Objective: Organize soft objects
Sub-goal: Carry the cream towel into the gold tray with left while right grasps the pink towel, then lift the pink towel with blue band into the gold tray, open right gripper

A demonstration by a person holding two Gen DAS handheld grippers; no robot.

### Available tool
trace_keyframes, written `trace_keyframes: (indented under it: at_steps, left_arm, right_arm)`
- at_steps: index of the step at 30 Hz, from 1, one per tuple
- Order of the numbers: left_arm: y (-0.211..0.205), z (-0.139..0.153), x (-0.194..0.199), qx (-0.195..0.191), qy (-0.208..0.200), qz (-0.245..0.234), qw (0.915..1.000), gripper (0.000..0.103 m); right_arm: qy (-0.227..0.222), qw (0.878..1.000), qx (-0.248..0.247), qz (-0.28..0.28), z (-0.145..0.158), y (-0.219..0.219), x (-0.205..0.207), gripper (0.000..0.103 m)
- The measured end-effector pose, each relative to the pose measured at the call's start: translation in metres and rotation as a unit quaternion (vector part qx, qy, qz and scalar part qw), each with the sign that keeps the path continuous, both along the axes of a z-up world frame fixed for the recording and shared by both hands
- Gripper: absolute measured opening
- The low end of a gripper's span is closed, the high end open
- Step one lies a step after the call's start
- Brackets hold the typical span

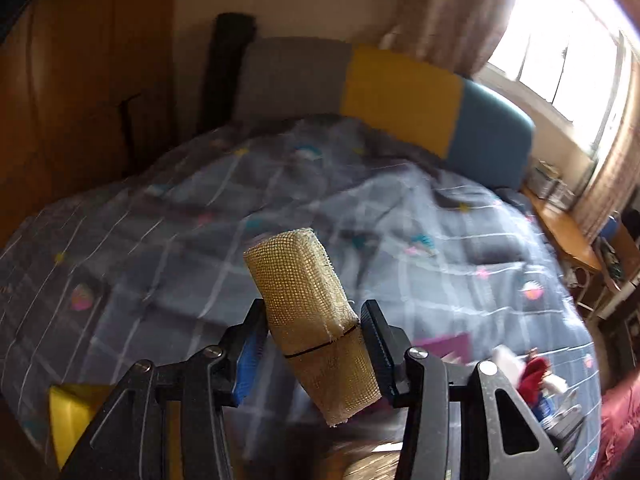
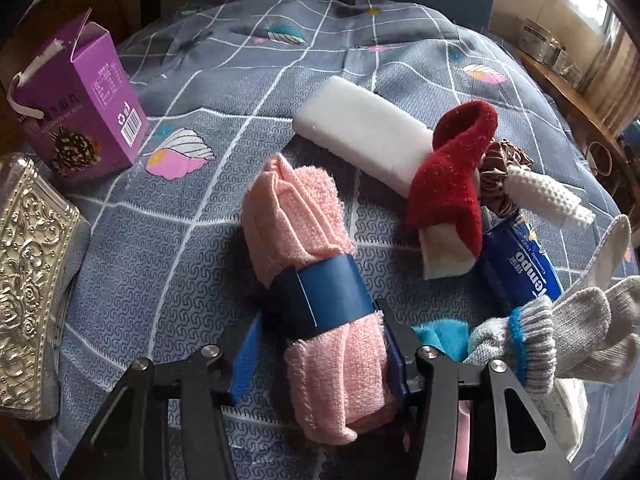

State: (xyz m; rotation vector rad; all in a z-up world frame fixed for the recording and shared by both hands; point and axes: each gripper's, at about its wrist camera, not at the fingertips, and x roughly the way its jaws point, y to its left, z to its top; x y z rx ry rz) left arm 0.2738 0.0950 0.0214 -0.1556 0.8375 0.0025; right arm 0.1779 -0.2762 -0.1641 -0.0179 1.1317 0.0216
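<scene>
Two grips were live. Left hand-held gripper (image 1: 316,344) was clamped on the yellow mesh sponge (image 1: 308,312), carried above the bed (image 1: 160,240). Right hand-held gripper (image 2: 320,344) had its jaws against both sides of the pink towel roll (image 2: 316,280), low on the roll beside its blue paper band (image 2: 328,300); roll lay on the bed.

Risks, as I judged them: the sponge was held near its lower end and tilted, so it could pivot or slip out. The towel grip was off-centre, so the roll could sag or slide out of the band when lifted, and drag the grey knit glove (image 2: 560,336) lying just beside it.

Containers: purple carton (image 2: 84,100) stood open-topped, contents not visible. Silver embossed box (image 2: 28,280) was at the left edge; could not tell whether anything was in it.
</scene>
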Motion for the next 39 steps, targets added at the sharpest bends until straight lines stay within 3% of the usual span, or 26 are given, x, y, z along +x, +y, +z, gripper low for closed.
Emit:
trace_keyframes:
  at_steps: [4,7,10,15,21,28,33,39]
  left_arm:
    - [0.056,-0.044,-0.053,-0.013,0.033,0.032,0.9989,0.048]
    - [0.076,-0.081,-0.094,-0.018,0.062,0.034,0.9974,0.049]
    - [0.081,-0.111,-0.128,-0.019,0.086,0.027,0.9957,0.052]
    - [0.068,-0.135,-0.161,-0.010,0.095,-0.006,0.9954,0.059]
    - [0.046,-0.139,-0.194,0.034,0.062,-0.028,0.9971,0.074]
    - [0.038,-0.133,-0.225,0.063,0.054,-0.033,0.9960,0.075]
    - [0.036,-0.120,-0.239,0.075,0.026,-0.043,0.9959,0.075]
    - [0.035,-0.102,-0.249,0.084,-0.008,-0.052,0.9951,0.075]
  right_arm:
    - [0.000,1.000,0.011,-0.012,-0.002,-0.006,0.001,0.048]
    - [-0.004,1.000,0.003,-0.009,-0.004,-0.004,0.002,0.048]
    - [-0.009,1.000,-0.001,-0.009,-0.006,-0.001,-0.001,0.048]
    - [-0.024,1.000,-0.011,-0.004,-0.006,0.004,-0.009,0.049]
    - [-0.041,0.999,-0.024,-0.006,-0.007,0.011,-0.018,0.049]
    - [-0.038,0.998,-0.042,-0.020,-0.004,0.021,-0.022,0.046]
    - [0.003,0.999,-0.038,-0.033,0.006,0.022,-0.007,0.040]
    - [-0.005,0.999,-0.033,-0.022,0.043,0.035,0.020,0.038]
